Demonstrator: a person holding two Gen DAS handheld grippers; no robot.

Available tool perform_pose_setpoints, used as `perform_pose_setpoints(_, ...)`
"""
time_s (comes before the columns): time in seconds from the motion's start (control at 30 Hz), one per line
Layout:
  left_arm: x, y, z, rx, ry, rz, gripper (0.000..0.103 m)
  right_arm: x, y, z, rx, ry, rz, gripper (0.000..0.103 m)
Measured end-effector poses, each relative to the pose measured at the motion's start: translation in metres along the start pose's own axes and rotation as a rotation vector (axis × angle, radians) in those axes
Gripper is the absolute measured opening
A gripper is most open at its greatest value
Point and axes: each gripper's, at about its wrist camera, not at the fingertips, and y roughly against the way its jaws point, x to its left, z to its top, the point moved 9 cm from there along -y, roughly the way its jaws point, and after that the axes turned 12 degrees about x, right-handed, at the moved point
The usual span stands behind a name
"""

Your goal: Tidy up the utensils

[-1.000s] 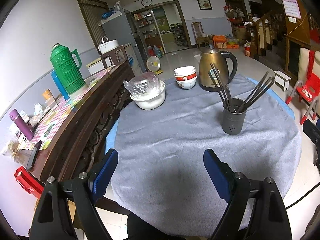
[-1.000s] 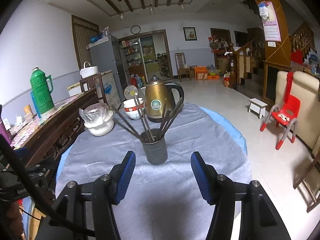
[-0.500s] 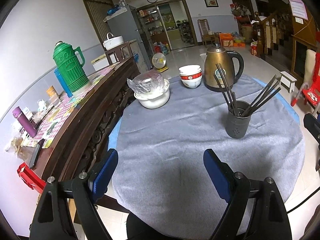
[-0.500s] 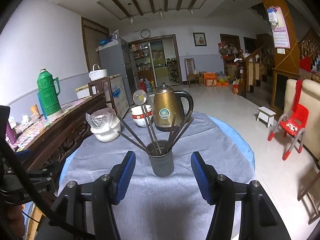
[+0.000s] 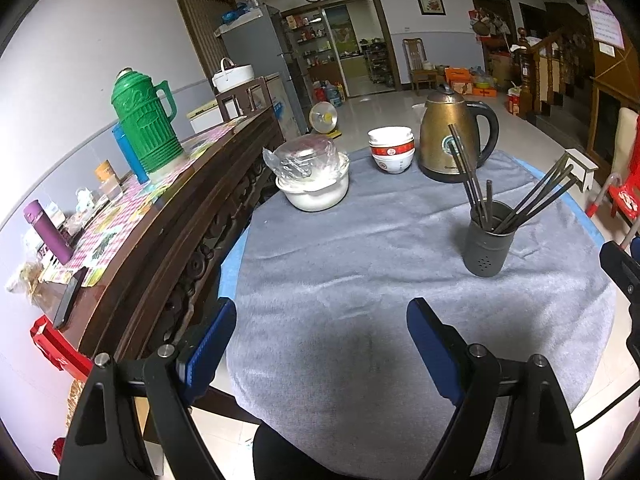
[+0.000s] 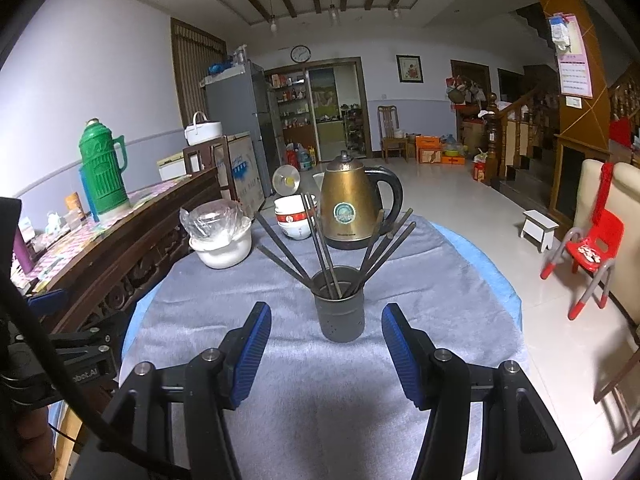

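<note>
Right claw: spread wide, empty, blue pads apart above the grey cloth. Just ahead, centred between them: dark holder, upright on the surface, with chopsticks fanned out in it (count unclear). Beyond: kettle, stacked bowls, white pot. Left claw: also spread, empty, near the cloth's front edge, holder well apart at right.

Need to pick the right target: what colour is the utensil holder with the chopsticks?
Dark grey utensil holder, with small holes low on its side; clearest in the right wrist view.
</note>
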Motion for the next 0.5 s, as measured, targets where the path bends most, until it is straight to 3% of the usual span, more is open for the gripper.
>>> perform_pose_setpoints(0.5, 0.0069, -0.0037, -0.0022, 0.002, 0.008, -0.022, 0.087, 0.0065, -0.0027, 0.0009, 0.013, 0.008, -0.029, 0.061)
